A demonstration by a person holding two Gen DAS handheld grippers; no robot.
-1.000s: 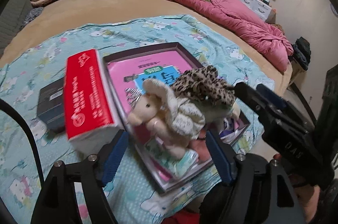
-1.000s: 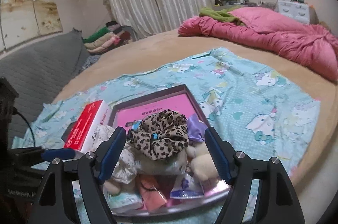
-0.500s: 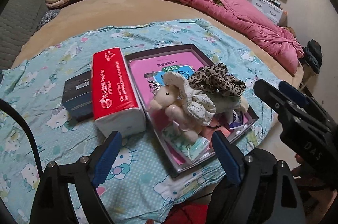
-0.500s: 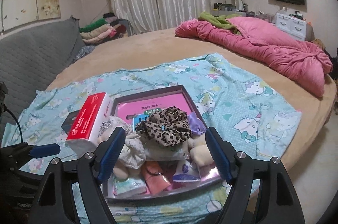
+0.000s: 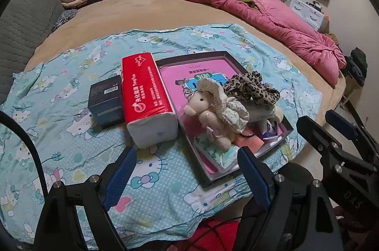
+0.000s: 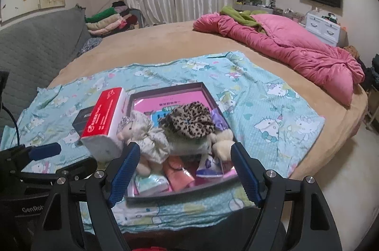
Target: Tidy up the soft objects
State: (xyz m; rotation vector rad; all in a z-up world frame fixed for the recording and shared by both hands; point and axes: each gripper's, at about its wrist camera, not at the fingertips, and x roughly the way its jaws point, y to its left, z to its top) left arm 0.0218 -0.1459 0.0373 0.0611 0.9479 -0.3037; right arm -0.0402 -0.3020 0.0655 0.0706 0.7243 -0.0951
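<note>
A dark shallow tray [image 5: 285, 126] [image 6: 206, 90] lies on the cartoon-cat sheet and holds a pink book, a cream plush doll [image 5: 214, 109] [image 6: 146, 135], a leopard scrunchie [image 5: 251, 87] [image 6: 189, 120] and several small soft packets. A red tissue pack [image 5: 144, 94] [image 6: 104, 116] lies left of the tray. My left gripper [image 5: 187, 177] is open and empty, back from the sheet's near edge. My right gripper [image 6: 184, 175] is open and empty, in front of the tray's near end.
A dark box [image 5: 106, 99] sits left of the tissue pack. A pink quilt [image 6: 284, 47] lies at the far right of the round bed. Folded clothes [image 6: 106, 21] and a grey sofa [image 6: 35, 45] stand at the left.
Both grippers have drawn back and up from the tray, so the tray and tissue pack look smaller and farther. Both stay open and empty.
</note>
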